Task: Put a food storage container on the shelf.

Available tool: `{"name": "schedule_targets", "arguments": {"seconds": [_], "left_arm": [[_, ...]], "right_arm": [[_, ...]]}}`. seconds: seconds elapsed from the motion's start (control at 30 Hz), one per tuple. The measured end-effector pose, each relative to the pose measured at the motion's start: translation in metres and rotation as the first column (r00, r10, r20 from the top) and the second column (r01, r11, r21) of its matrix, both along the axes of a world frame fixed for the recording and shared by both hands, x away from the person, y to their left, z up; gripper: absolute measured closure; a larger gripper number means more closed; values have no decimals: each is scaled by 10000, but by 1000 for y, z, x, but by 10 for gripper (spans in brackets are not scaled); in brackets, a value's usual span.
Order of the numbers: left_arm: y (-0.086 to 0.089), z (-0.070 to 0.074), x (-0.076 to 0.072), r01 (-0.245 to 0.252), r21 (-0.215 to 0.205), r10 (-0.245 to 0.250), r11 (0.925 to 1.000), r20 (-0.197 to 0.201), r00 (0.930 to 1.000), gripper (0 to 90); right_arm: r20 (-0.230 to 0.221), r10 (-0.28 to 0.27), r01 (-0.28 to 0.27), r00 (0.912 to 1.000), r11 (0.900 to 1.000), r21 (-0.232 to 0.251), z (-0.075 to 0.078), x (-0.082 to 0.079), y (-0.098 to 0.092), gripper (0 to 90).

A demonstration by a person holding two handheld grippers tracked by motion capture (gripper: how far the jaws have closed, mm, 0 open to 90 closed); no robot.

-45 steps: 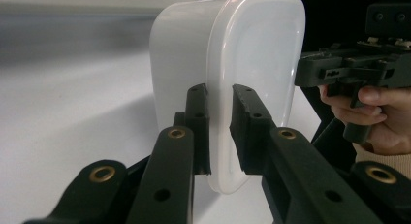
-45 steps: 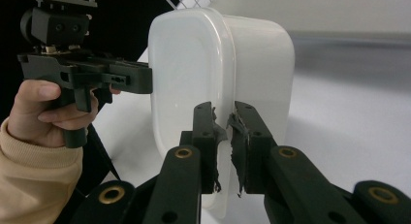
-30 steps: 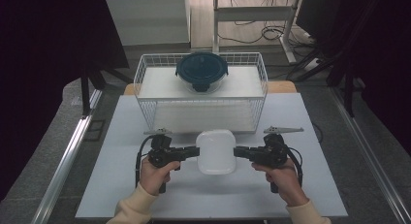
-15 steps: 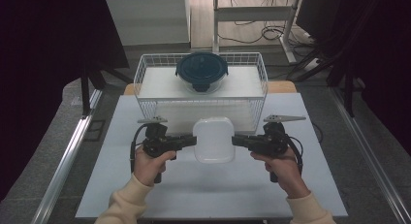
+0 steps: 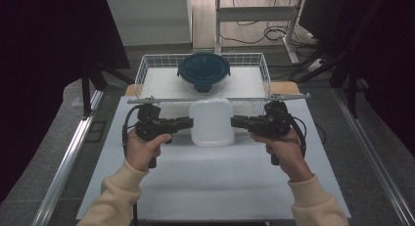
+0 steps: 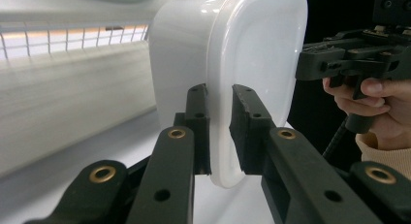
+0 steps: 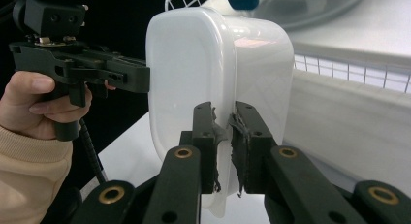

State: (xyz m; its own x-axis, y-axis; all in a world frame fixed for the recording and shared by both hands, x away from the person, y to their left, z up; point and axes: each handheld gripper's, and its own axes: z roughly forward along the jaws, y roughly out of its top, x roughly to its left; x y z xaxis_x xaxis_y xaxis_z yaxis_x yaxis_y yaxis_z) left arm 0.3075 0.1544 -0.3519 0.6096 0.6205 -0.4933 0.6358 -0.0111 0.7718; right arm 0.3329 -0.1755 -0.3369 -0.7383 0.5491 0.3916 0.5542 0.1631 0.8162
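- You are working at a white table [image 5: 210, 182] in a dim room, with a wire basket [image 5: 147, 69] standing at its far edge.
- Your left gripper [image 5: 183, 123] is pinching the left rim of the white tub [image 5: 211, 122]; in the left gripper view its jaws are closing on that rim [image 6: 219, 132] from both faces.
- Your right gripper [image 5: 240, 122] is clamping the opposite rim the same way, seen close in the right gripper view [image 7: 224, 136].
- The tub is hanging between the two grippers, equally near each hand, its long axis running away from you toward the basket.
- The tub's far end is sitting level with the basket's near wall, so I judge any move forward calls for lifting over that rim.
- A round dark-lidded bowl [image 5: 203, 71] is sitting in the basket's middle, straight beyond the tub.
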Motion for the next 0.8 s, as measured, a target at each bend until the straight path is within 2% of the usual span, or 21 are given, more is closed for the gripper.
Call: {"name": "schedule_targets", "arguments": {"seconds": [0.4, 0.6, 0.67, 0.77, 0.8], "left_arm": [[6, 27, 6, -102, 19, 102, 9999, 332, 9994, 786], [9, 54, 18, -76, 172, 67, 9998, 520, 9986, 785], [10, 60, 20, -66, 187, 55, 9998, 559, 9984, 785], [11, 72, 22, -120, 222, 105, 9997, 683, 9976, 786], [12, 77, 23, -138, 244, 120, 9996, 738, 9972, 786]], "right_arm": [[289, 30, -31, 9996, 10000, 10, 27, 8, 7, 800], [529, -26, 27, 9986, 10000, -21, 51, 16, 11, 800], [565, -16, 17, 9984, 10000, -13, 55, 18, 12, 800], [682, -7, 4, 9977, 10000, 55, 72, 23, 14, 800], [682, -7, 4, 9977, 10000, 55, 72, 23, 14, 800]]}}
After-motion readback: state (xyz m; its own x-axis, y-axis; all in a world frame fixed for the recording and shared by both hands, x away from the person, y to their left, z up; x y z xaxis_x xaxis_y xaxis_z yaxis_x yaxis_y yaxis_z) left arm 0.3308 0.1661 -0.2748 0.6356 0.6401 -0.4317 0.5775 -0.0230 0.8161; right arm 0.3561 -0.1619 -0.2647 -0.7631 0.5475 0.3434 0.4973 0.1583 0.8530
